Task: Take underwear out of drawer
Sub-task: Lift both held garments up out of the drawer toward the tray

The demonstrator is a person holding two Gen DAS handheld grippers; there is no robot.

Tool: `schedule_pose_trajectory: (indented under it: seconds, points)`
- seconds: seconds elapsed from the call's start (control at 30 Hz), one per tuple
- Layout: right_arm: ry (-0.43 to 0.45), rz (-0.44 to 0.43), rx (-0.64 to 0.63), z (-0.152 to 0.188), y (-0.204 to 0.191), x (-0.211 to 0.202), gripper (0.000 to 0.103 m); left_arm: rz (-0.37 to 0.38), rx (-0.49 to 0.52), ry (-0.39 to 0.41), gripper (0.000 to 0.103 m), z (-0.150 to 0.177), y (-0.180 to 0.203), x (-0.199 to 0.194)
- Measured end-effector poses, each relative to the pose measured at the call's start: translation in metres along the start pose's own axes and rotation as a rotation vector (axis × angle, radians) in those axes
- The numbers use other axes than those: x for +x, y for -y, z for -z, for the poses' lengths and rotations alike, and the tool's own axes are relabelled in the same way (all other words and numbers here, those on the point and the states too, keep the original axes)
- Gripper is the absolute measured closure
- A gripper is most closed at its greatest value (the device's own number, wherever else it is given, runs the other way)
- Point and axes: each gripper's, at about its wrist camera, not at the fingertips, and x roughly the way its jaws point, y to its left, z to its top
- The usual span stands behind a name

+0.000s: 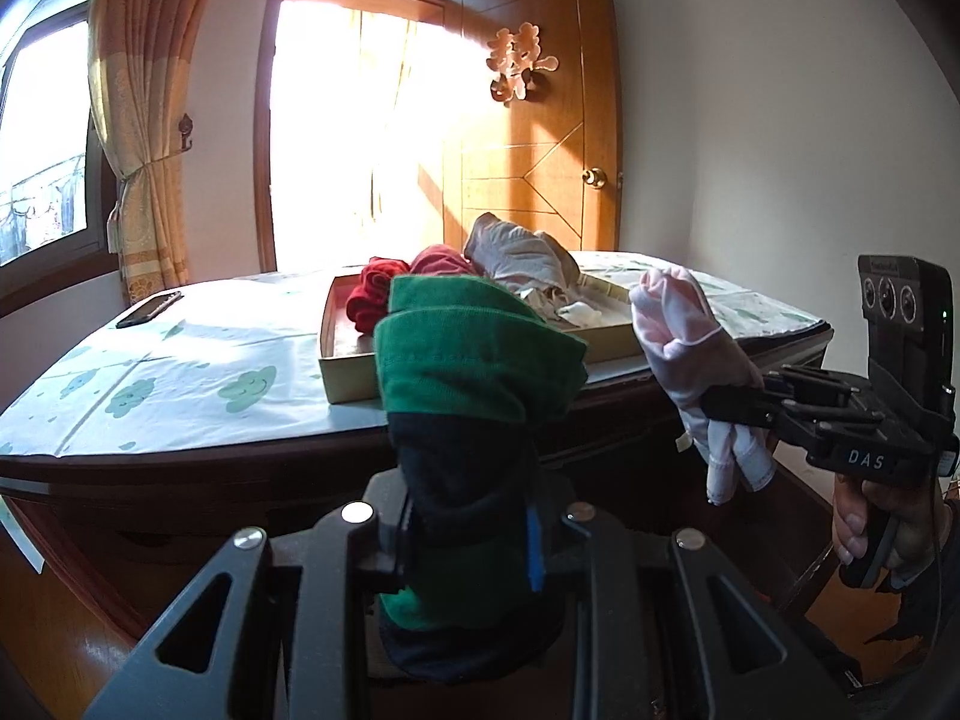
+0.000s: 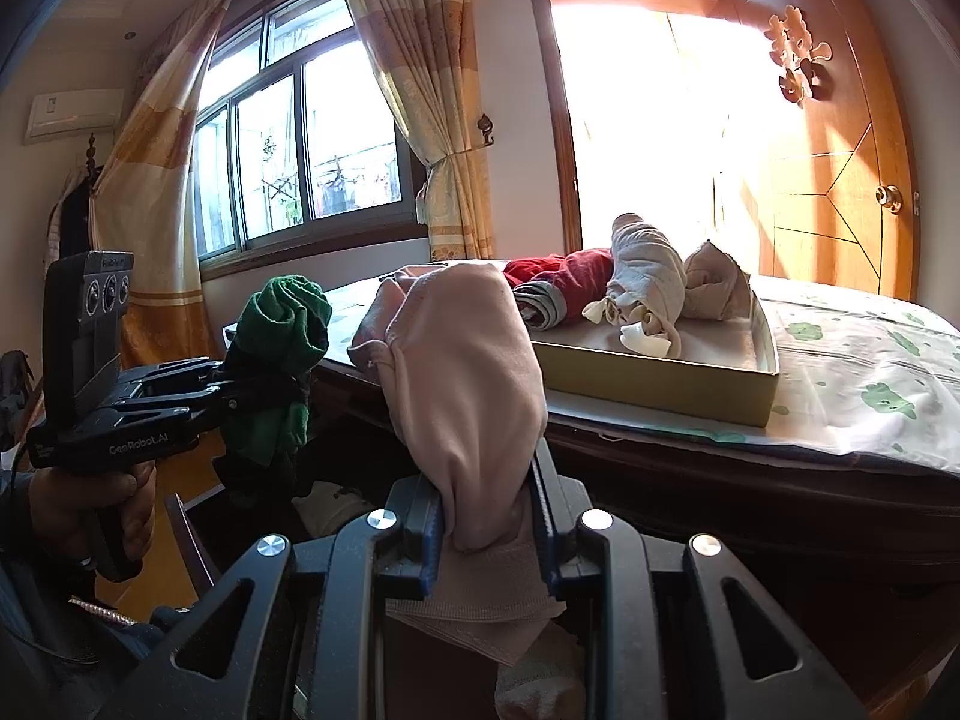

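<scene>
I hold left gripper [image 1: 474, 540] clamped on green underwear [image 1: 474, 354], right gripper [image 2: 489, 531] clamped on pink underwear [image 2: 462, 372]. Both raised clear of drawer [image 2: 324, 504], short of cabinet [image 1: 180, 480] front edge, for drop near tray [image 1: 354, 387].

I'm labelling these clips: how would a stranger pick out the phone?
Start at the dresser top covered by the cloud-print cloth. The phone lies flat near its far left corner, by the curtain, well apart from the shallow tray of rolled clothes. It is the only dark, flat slab there.
</scene>
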Motion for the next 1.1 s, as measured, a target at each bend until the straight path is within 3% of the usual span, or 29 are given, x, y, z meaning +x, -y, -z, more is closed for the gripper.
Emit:
schedule_pose_trajectory:
  seconds: [1.1]
  points:
    - [0.013,0.024,0.016,-0.012,0.000,-0.006,0.076,0.014,0.018,0.051,0.078,-0.023,-0.003,-0.001]
